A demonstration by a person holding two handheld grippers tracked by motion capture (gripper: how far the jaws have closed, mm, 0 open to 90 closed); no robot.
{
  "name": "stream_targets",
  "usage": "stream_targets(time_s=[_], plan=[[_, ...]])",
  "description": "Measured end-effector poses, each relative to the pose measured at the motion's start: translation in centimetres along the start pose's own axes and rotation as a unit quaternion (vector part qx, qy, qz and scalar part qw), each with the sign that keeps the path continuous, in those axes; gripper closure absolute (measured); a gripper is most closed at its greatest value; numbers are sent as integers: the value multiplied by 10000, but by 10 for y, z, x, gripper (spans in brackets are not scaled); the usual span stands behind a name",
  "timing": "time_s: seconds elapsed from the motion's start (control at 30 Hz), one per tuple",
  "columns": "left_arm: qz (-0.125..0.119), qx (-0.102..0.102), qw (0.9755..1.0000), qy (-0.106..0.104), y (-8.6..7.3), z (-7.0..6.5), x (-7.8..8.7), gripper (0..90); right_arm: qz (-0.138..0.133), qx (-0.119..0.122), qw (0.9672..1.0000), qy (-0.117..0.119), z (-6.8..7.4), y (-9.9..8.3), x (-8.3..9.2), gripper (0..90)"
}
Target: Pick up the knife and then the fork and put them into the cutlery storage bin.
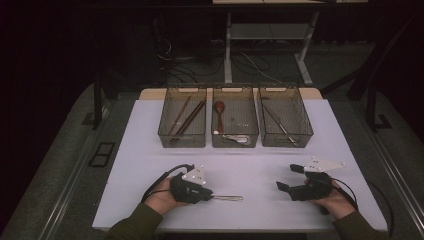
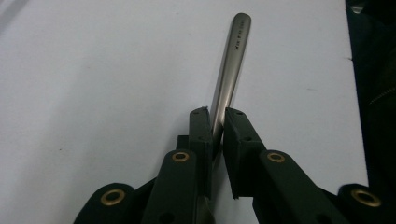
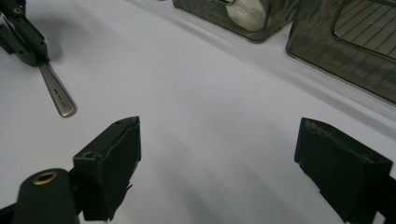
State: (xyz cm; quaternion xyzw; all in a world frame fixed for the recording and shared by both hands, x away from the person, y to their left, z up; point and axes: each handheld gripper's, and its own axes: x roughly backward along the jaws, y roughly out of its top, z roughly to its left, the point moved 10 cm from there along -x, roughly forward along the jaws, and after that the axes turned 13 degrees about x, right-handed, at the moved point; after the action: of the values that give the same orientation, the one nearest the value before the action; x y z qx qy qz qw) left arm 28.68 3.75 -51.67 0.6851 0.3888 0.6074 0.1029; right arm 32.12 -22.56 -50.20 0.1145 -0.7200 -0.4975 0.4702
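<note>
The left gripper [image 2: 215, 128] is clenching a metal utensil's handle [image 2: 229, 70] low over the table [image 1: 150, 165], not yet binned in the trays [image 1: 235, 117], while the right gripper [image 3: 219, 172] is waiting agape.

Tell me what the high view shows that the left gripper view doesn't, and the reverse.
High view: three bins at the table's far side, with chopsticks in one and a wooden spoon in the next, plus the right tongs standing open, apart from everything.
Left gripper view: close up, the left tongs clamped on a metal utensil, with small stamped lettering near its rounded end.
Both: the left tongs, that utensil and the white table under it.
</note>
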Motion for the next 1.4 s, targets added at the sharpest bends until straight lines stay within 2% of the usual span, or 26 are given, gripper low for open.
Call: stream_targets(time_s=[0.07,0.17,0.37,0.47,0.6,0.67,0.73,0.87,1.07,1.13,1.17,1.2,1.23,1.3,1.4], plan=[[11,18,9999,-98,0,-3,-1,838,-3,1,10000,3,0,0,0,145],[46,22,10000,-66,0,-4,-1,841,-9,1,10000,20,0,0,0,145],[-101,24,9999,-32,5,-2,0,844,58,67,9999,90,2,2,-1,144],[-172,21,9998,-52,9,-2,1,844,92,172,9995,260,8,6,-4,145],[-245,-7,9996,-106,13,-3,3,844,200,457,9965,671,19,14,-8,145],[-303,-14,9995,-127,16,-4,4,844,271,604,9942,847,24,19,-11,145],[-351,-31,9993,-154,19,-4,4,844,400,870,9900,1037,30,23,-14,145],[-368,-114,9991,-186,25,-5,4,844,483,1106,9829,1392,40,30,-19,145],[-474,-233,9981,-302,42,-10,5,843,528,1238,9744,1801,50,43,-26,151],[-479,-351,9977,-326,48,-11,5,843,552,1268,9712,1938,53,48,-29,175],[-462,-426,9974,-356,51,-11,5,843,545,1314,9689,2027,54,51,-30,192],[-574,-313,9970,-413,56,-14,3,843,581,1308,9669,2115,56,52,-30,208],[-546,-387,9969,-412,59,-14,2,843,587,1461,9633,2176,55,54,-32,222],[-514,-489,9966,-427,65,-13,1,843,629,1572,9587,2287,57,56,-36,233],[-551,-585,9957,-463,74,-14,-1,843,703,1635,9536,2430,58,59,-42,252]])
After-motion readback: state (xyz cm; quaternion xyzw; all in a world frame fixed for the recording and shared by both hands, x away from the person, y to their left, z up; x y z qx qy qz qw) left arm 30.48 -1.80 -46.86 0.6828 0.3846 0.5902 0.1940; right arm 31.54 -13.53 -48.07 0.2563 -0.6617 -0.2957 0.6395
